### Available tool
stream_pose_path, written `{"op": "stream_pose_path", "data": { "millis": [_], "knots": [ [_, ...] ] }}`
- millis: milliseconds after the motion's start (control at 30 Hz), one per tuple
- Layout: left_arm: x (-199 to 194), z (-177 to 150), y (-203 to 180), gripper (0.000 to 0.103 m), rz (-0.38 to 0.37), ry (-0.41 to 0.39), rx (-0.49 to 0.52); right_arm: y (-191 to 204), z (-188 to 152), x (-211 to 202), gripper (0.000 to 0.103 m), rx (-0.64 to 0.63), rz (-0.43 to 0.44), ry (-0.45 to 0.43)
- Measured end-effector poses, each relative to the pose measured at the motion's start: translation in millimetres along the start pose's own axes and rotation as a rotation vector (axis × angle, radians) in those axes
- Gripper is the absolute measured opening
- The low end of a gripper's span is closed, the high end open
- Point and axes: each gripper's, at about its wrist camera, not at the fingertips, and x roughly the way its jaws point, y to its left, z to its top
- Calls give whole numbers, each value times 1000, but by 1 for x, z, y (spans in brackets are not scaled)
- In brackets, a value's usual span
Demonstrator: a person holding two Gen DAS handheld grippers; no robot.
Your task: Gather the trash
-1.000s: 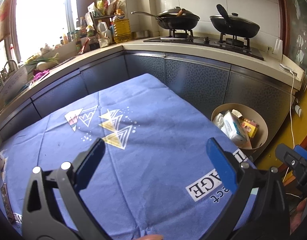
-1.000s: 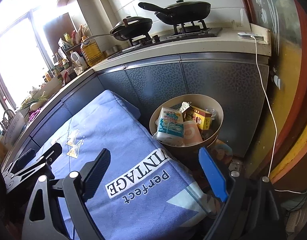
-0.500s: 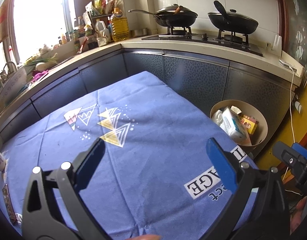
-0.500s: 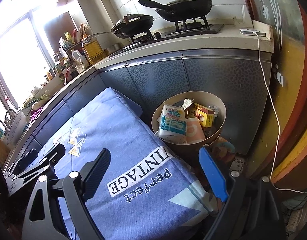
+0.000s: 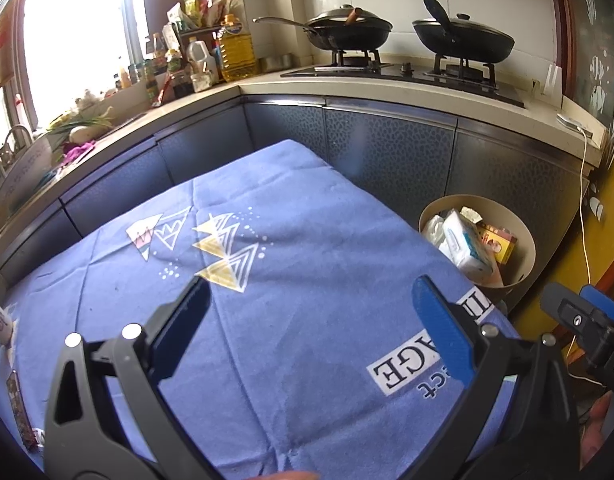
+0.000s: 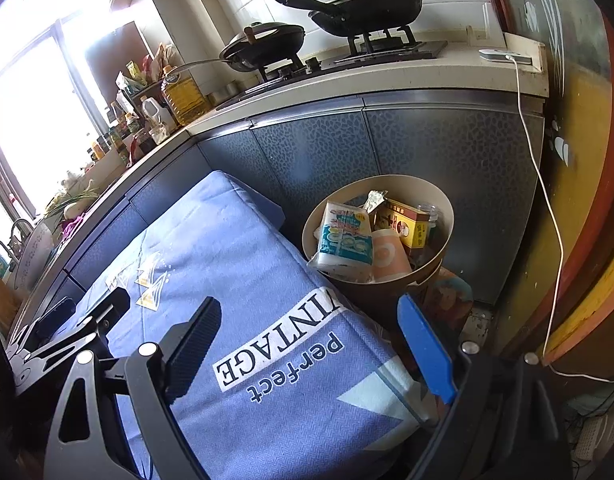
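Beside the tabletop [image 5: 307, 320], the bin [image 6: 443, 216] already holds several wrappers; both tongs, left [image 5: 307, 320] and right [image 6: 311, 344], hang released and empty; scraps at the left edge [image 5: 17, 408] seemingly remain.

Round beige trash bin [image 6: 435, 220], open-topped, upright on the floor just right of the bench's far right corner, in front of the dark cabinet doors. Filled to the rim. White and blue tissue pack [image 6: 345, 236] leaning at the near left, 1 end above the rim. Pale orange paper cup [image 6: 389, 256] on its side just right of it. Red and yellow carton [image 6: 407, 222] tilted behind, crumpled foil wrapper [image 6: 373, 200] at the far side.
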Motion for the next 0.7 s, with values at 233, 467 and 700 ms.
{"op": "stream_pose_path", "data": {
  "millis": [233,467,700],
  "knots": [
    [0,0,-3,97,1,4,3,-1,0,1,87,2,-1,2],
    [2,-1,-5,97,1,12,12,-5,1,2,87,8,1,4],
    [3,-1,-9,97,-2,17,22,-7,1,2,87,10,0,5]
  ]
}}
